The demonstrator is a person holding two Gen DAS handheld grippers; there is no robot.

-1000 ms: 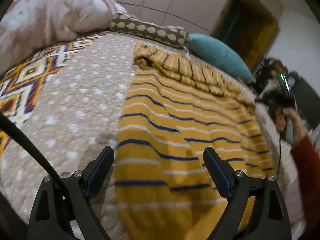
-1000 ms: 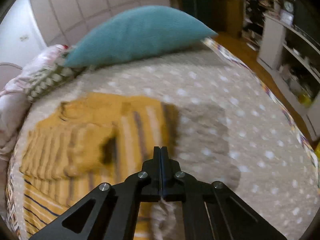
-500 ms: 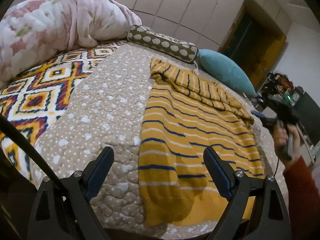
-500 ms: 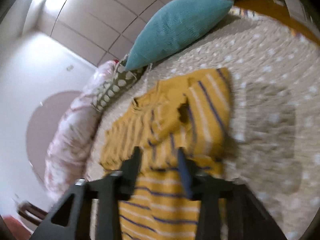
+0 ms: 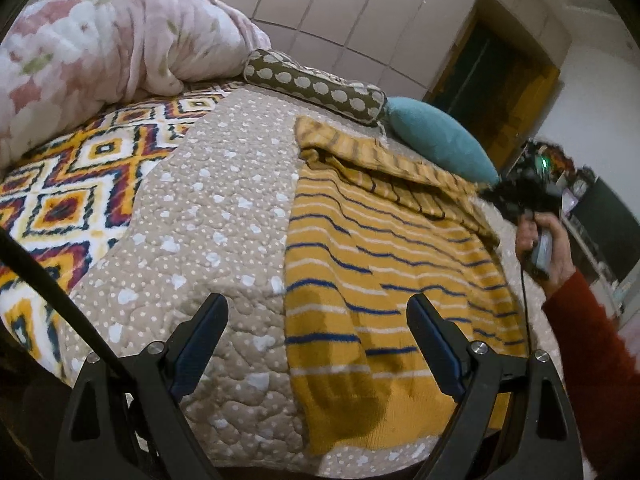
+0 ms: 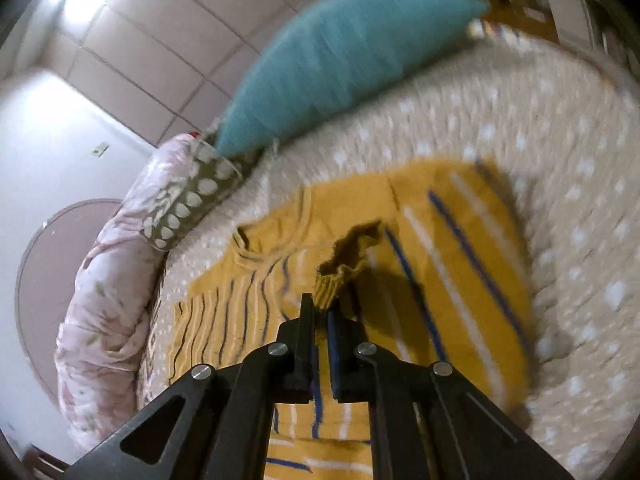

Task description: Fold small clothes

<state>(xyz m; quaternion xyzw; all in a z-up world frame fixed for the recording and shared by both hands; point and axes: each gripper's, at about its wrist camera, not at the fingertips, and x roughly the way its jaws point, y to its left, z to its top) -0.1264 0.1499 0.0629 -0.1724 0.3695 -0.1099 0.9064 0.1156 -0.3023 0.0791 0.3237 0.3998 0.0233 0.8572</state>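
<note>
Mustard-yellow knit sweater with blue and white stripes lies flat on the dotted beige bed quilt, long axis running away from left gripper, whose fingers are spread empty over the hem. Right gripper pinches the ribbed sleeve cuff at the far end.

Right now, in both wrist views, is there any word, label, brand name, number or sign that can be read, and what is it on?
None can be read in either view.
The yellow striped sweater shows only stripes, no print or tag.
The quilt, the teal pillow and the spotted cushion carry patterns only.
The shelves at the far right are too small and blurred to tell.
</note>
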